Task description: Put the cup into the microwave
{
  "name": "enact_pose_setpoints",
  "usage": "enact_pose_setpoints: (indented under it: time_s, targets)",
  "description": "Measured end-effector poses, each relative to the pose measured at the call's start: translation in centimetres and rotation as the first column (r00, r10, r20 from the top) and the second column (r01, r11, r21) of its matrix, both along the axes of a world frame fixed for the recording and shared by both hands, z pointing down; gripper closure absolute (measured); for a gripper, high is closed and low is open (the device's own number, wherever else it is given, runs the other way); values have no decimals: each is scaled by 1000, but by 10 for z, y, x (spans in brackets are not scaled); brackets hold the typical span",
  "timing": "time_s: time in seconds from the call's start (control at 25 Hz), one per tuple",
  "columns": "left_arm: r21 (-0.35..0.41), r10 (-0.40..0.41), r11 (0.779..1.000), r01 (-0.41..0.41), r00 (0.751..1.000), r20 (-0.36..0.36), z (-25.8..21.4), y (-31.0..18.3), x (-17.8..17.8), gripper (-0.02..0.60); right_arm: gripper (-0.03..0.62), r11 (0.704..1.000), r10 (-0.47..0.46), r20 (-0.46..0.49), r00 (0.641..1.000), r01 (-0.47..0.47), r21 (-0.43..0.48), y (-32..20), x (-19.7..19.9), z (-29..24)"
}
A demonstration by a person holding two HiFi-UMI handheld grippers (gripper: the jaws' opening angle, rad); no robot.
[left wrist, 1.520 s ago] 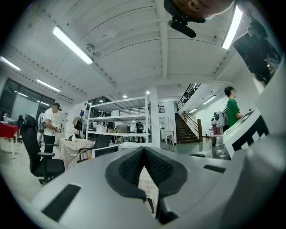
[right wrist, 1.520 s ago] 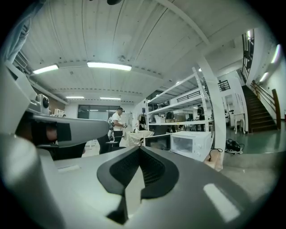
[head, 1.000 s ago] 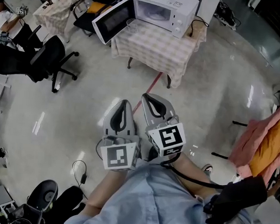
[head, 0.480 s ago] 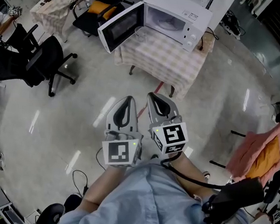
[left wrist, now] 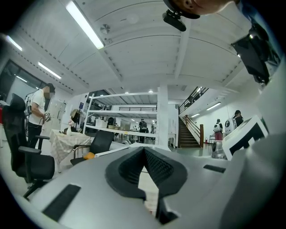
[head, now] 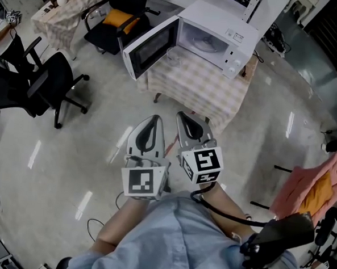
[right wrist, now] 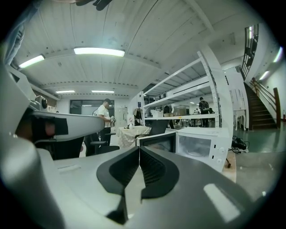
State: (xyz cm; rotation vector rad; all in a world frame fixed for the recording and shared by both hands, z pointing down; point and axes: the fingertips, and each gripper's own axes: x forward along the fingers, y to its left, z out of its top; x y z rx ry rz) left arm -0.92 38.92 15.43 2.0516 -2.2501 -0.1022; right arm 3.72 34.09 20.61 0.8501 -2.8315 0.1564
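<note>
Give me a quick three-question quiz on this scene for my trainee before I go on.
1. True or false: the microwave has its door open.
2. Where is the cup? A) inside the microwave B) on the table, in front of the microwave C) on the floor
3. Fill in: the left tongs and right tongs are both ____, with nothing between them.
Key: 1 true; 2 B; 3 shut.
</note>
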Motion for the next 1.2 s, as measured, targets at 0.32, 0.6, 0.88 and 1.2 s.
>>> enact_pose_setpoints:
  time_s: [0.32, 0.6, 0.88, 1.2]
  targets:
    - [17, 38, 999, -37, 999, -23, -2, -19, -14, 575, 589, 999, 35, -17, 999, -35, 28, -16, -11, -8]
    - [2, 66, 998, -66, 997, -28, 5, -38, -11, 575, 589, 996, 82, -20, 996, -81, 32, -39, -4, -5]
    - [4, 61, 998, -61, 998, -10, 9, -70, -15, 575, 588, 995, 85, -4, 996, -85, 43, -70, -9, -2]
    - [-53, 75, 996, -75, 997, -13, 22, -129, -13, 575, 588, 994, 109, -5, 994, -109, 3, -127, -9, 8]
